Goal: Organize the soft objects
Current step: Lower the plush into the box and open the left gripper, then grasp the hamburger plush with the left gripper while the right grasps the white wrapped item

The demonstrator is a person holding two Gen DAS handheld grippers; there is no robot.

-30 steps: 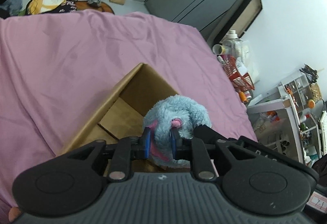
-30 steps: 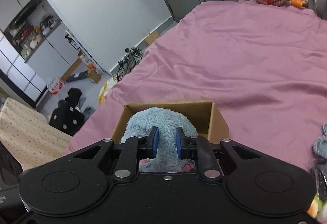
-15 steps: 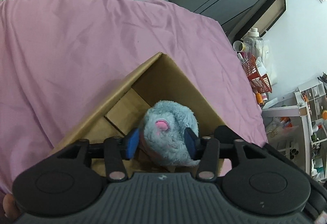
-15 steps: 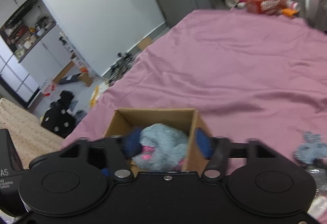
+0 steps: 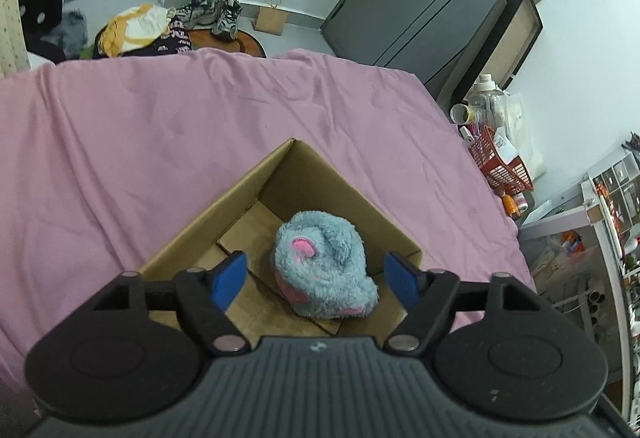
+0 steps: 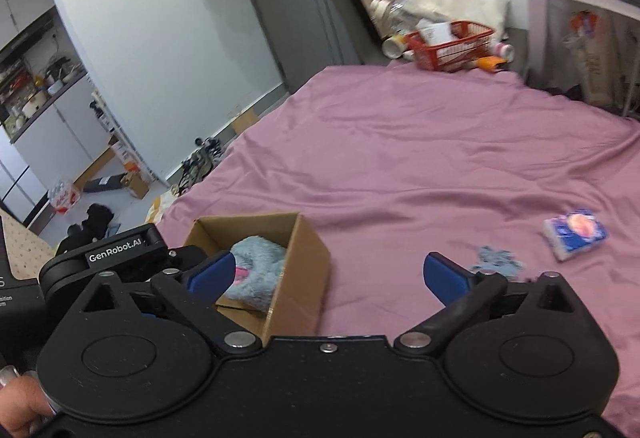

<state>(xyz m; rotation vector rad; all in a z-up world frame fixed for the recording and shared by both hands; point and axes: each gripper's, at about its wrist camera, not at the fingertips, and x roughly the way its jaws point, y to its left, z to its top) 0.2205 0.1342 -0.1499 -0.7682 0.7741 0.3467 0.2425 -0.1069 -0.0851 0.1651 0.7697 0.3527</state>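
Both the left gripper (image 5: 316,276) and right gripper (image 6: 327,276) gape wide, holding nothing. The blue plush toy (image 5: 322,264) lies inside the cardboard box (image 5: 240,194) on the pink bedsheet (image 5: 140,142); a red basket (image 6: 452,46) sits at 1 o'clock.

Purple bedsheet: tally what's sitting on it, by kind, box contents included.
Cardboard box: 1
Blue-and-pink plush toy, lying inside the box: 1
Small blue fluffy item, loose on the bedsheet: 1
Tissue pack: 1
Total: 4
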